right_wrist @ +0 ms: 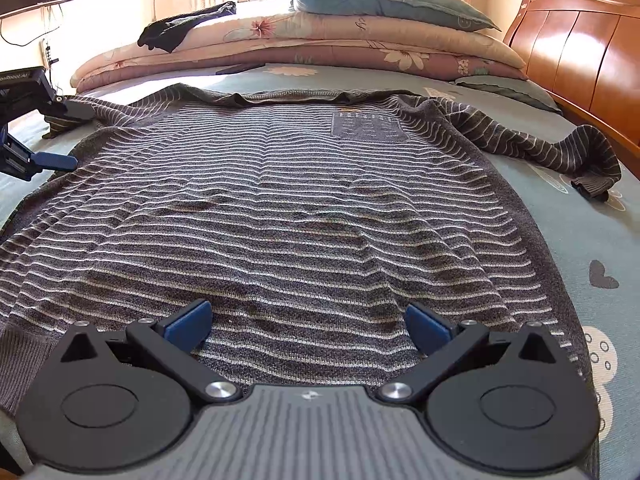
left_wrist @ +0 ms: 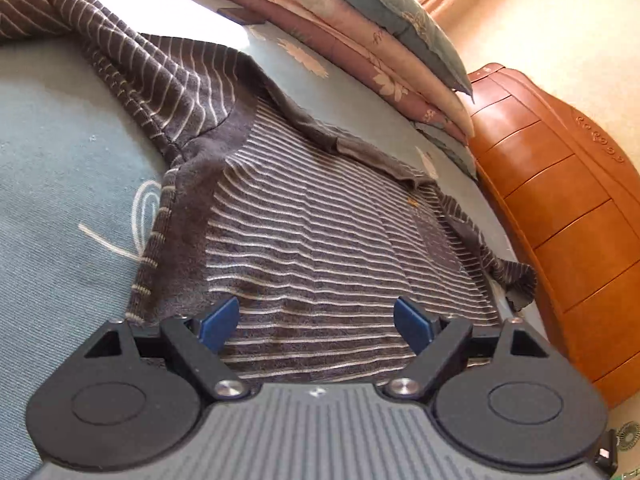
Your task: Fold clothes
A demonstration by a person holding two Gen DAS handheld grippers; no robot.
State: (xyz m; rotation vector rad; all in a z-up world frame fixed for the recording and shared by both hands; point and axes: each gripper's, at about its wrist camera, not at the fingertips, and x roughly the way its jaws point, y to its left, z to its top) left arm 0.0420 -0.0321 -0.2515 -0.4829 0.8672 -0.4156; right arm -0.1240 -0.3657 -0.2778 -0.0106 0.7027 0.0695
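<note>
My left tongs (left_wrist: pixel 316 324) stand wide apart with nothing between the blue pads (left_wrist: pixel 218 322), hovering just above the striped sweater (left_wrist: pixel 320 232) near its side seam. My right tongs (right_wrist: pixel 308 326) are likewise open and empty, poised over the sweater's lower body close to the hem.

The sweater lies spread flat on the bed (right_wrist: pixel 600 240), chest pocket (right_wrist: pixel 366 126) facing up. One sleeve (left_wrist: pixel 132 76) sits bunched and partly turned over on the body in the left view; the other sleeve (right_wrist: pixel 532 140) trails off toward the wooden headboard (right_wrist: pixel 580 52).

Assessment: the step in hand is taking hold for the first fold. I judge it best done by pinching only the seam edge, both layers together, with each pair of tongs level, then smoothing the bunched sleeve before carrying anything across. Grabbing mid-panel risks dragging wrinkles into the knit.
</note>
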